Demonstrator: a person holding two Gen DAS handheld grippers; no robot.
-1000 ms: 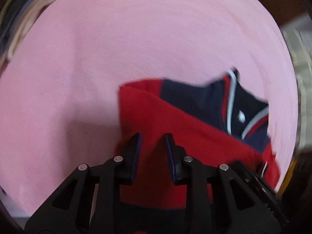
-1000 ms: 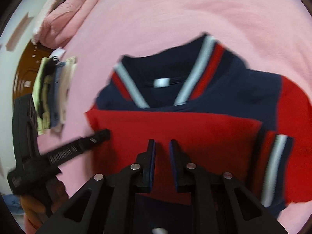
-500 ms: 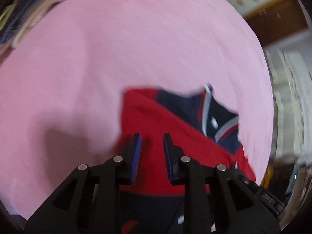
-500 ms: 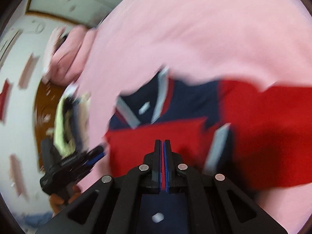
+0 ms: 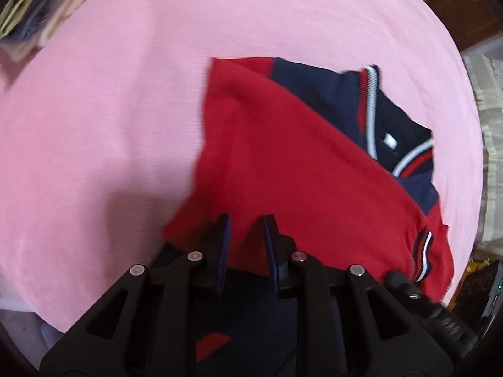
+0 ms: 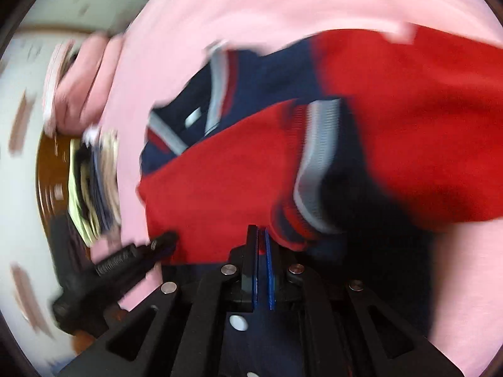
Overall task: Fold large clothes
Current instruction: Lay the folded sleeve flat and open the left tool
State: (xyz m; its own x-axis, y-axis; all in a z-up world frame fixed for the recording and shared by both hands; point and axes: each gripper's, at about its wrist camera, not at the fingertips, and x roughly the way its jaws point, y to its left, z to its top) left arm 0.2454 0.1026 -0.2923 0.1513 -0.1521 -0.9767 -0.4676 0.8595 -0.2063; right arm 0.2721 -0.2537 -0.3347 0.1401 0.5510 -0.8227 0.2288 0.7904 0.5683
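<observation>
A red and navy sweater (image 5: 283, 163) lies on a pink bedsheet (image 5: 110, 110), its striped collar (image 5: 371, 106) at the far right and a red panel folded over the near part. The left gripper (image 5: 245, 235) hovers over the sweater's near edge with its 2 fingers apart. The right gripper (image 6: 260, 245) has its fingers nearly together at the striped cuff (image 6: 317, 157); whether cloth sits between them is unclear. A stack of folded clothes (image 6: 94, 185) lies at the left.

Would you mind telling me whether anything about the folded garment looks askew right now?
Yes: the red and navy top is uneven; its striped cuff lies bunched across the red panel, near the shut right gripper.
</observation>
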